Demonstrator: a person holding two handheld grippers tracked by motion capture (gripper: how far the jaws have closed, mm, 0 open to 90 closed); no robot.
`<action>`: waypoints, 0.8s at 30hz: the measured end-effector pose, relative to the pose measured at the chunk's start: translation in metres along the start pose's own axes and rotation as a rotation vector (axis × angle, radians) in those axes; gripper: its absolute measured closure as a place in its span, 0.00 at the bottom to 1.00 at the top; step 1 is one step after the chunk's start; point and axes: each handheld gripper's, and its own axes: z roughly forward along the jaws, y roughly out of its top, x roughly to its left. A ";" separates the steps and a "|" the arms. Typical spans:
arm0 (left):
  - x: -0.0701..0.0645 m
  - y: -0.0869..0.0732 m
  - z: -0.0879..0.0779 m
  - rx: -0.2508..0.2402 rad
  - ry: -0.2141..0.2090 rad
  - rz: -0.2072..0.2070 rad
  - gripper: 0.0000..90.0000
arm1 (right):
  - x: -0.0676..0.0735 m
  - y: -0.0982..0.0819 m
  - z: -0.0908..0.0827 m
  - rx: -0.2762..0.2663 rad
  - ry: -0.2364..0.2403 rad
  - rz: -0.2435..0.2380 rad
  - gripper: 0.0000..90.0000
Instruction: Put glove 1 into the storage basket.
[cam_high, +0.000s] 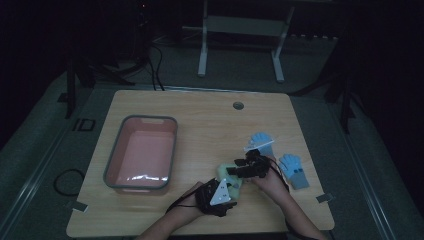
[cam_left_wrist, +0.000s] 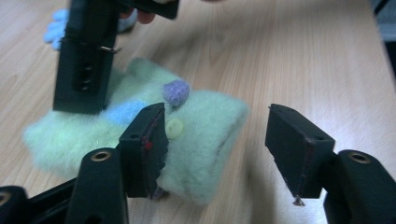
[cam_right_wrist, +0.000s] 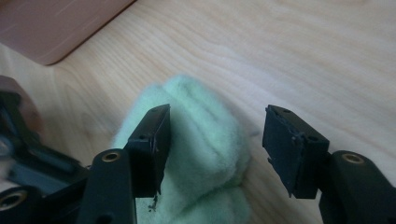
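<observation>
Pale green fuzzy glove lying flat on the wooden surface, just right of the pink tub. Left tongs half wide around one end, right tongs half wide around the other, not yet pressing; probably for lifting by both ends together.

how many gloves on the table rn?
3. A fuzzy pale green glove lies near the front edge between the left gripper and right gripper. Two light blue knit gloves lie right of it: one farther back, one nearer the right edge.
</observation>
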 end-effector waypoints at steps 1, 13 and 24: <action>0.000 -0.001 0.002 0.007 0.001 0.011 0.43 | -0.002 0.000 0.002 0.011 0.022 0.008 0.49; 0.000 -0.005 0.011 0.041 0.075 0.064 0.70 | -0.007 -0.002 0.020 0.103 0.137 0.052 0.61; 0.002 0.003 0.002 0.055 0.092 0.022 0.83 | 0.006 0.004 0.009 0.040 0.109 0.028 0.82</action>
